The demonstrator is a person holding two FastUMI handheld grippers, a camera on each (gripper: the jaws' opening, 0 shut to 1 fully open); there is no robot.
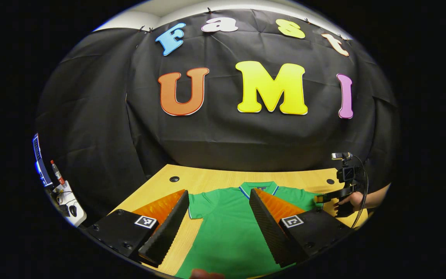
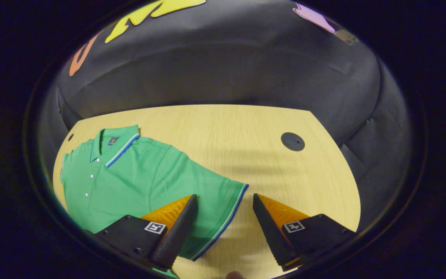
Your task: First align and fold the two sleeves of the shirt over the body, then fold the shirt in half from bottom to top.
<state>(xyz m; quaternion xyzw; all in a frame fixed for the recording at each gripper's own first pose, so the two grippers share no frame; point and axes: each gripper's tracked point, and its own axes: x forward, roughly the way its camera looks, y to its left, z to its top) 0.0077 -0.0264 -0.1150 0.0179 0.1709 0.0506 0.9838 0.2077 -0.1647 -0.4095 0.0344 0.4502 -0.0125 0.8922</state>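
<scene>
A green polo shirt (image 1: pixel 227 224) lies flat and face up on the wooden table (image 1: pixel 215 180), collar at the far side. My left gripper (image 1: pixel 219 192) is open above it, one finger beside the near sleeve (image 1: pixel 196 205), the other over the chest. In the right gripper view the shirt (image 2: pixel 122 174) lies to the left and its other sleeve (image 2: pixel 215 193), hemmed with a blue and white stripe, reaches out between my fingers. My right gripper (image 2: pixel 225 196) is open over that sleeve's hem. That same right gripper (image 1: pixel 318 198) is at the shirt's right edge in the left gripper view, held by a hand (image 1: pixel 352 199).
Round black grommets (image 2: pixel 292 141) (image 1: pixel 174 179) sit in the tabletop (image 2: pixel 246 128) near the far corners. The black cloth wall stands close behind the table. Off the table's left side are a white device (image 1: pixel 68 201) and a small bottle (image 1: pixel 57 174).
</scene>
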